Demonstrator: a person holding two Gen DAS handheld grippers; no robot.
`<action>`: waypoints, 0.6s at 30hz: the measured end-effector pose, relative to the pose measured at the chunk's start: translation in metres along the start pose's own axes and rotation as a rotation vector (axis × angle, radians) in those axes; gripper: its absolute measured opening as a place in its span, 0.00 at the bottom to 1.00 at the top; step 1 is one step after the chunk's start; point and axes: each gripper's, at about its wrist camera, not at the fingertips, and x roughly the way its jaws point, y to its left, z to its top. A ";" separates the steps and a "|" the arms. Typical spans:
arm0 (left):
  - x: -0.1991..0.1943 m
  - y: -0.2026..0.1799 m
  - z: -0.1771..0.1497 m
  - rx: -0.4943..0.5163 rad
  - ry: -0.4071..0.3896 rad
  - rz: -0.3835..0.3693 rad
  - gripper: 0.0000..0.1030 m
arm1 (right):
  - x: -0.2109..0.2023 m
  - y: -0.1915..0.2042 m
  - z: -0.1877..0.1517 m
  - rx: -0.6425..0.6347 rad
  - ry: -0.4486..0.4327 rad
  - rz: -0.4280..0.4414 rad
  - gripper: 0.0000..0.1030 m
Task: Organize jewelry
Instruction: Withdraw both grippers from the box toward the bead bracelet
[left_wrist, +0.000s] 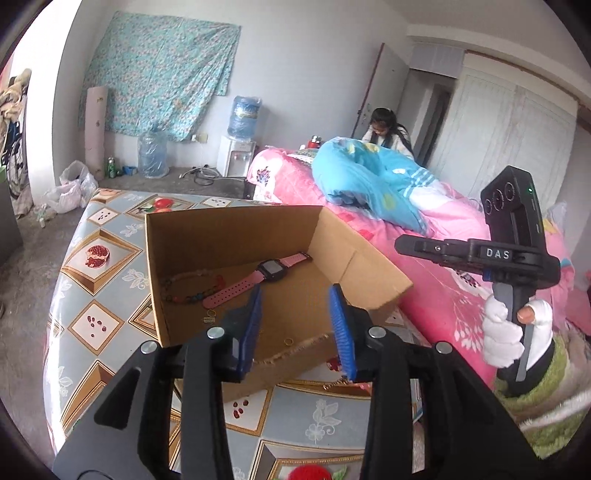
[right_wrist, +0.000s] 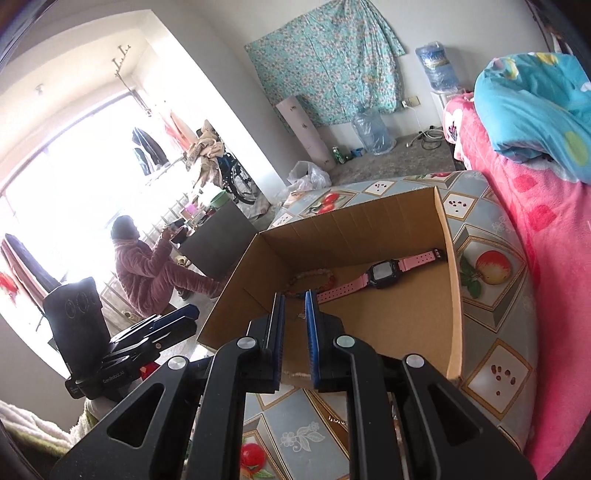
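Bedroom scene: fruit-print tablecloth (left_wrist: 110, 254) carries an open cardboard box (left_wrist: 229, 236) beside the pink bed (left_wrist: 443, 295). Pink watch (left_wrist: 258, 280) and bead bracelet (left_wrist: 184, 288) lie touching on the box floor, small gold ring (left_wrist: 288, 340) near the front edge. Left gripper (left_wrist: 295, 332) hovers over the box front, jaws spread, empty; right gripper (right_wrist: 294, 332) jaws narrowly parted, nothing between

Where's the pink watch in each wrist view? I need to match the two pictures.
Left wrist: the pink watch lies on the box floor, just above the open left gripper.
Right wrist: the watch lies right of centre, above the right gripper.
Shared landmark: the bead bracelet lying left of the watch.
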 end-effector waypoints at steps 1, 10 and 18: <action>-0.006 -0.006 -0.006 0.017 0.001 -0.016 0.37 | -0.006 0.001 -0.006 -0.010 -0.005 0.001 0.12; 0.009 -0.040 -0.066 0.054 0.140 -0.084 0.41 | -0.006 0.001 -0.068 -0.023 0.086 -0.074 0.12; 0.069 -0.064 -0.104 0.223 0.259 0.035 0.40 | 0.039 -0.013 -0.116 -0.013 0.240 -0.215 0.12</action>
